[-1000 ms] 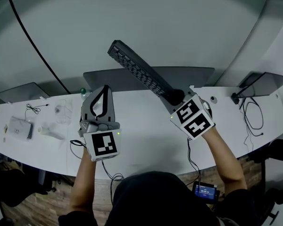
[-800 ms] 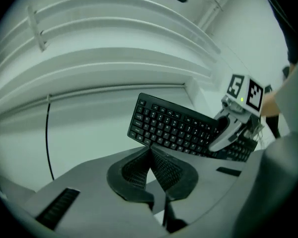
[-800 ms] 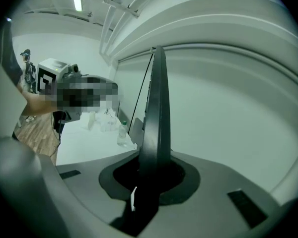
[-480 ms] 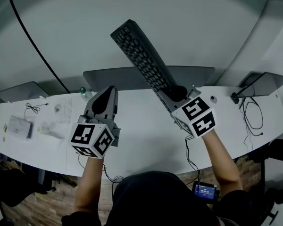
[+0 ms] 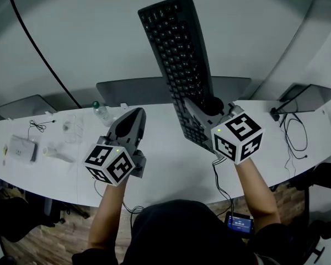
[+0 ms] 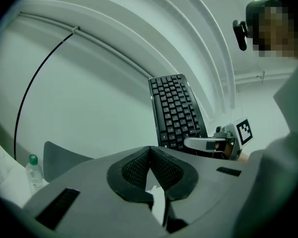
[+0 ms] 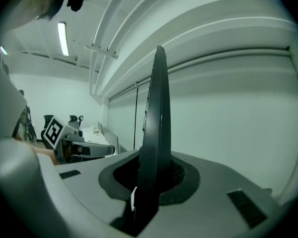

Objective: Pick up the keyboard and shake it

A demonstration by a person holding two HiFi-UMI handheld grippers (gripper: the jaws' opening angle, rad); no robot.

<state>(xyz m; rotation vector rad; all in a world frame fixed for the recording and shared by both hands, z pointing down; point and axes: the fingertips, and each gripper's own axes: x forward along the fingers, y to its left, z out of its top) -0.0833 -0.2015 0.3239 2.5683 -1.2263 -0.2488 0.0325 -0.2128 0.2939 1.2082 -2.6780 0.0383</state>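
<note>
A black keyboard (image 5: 179,65) is raised high off the white desk (image 5: 171,164), nearly upright, keys facing me. My right gripper (image 5: 207,108) is shut on its lower end; in the right gripper view the keyboard (image 7: 154,128) shows edge-on, clamped between the jaws. In the left gripper view the keyboard (image 6: 176,113) appears to the right, with the right gripper (image 6: 208,144) below it. My left gripper (image 5: 133,117) hovers above the desk left of the keyboard, shut with nothing between its pads (image 6: 150,168), apart from the keyboard.
A grey partition (image 5: 132,93) runs behind the desk. A clear bottle with a green cap (image 5: 101,112) stands near the left gripper. Small white items and a cable (image 5: 38,128) lie far left. A laptop (image 5: 309,95) and cables sit at the right. A black cable (image 5: 38,48) crosses the wall.
The right gripper has swung the keyboard upward from a low slant to nearly upright. The left gripper has risen and turned, its marker cube now tilted toward me.
</note>
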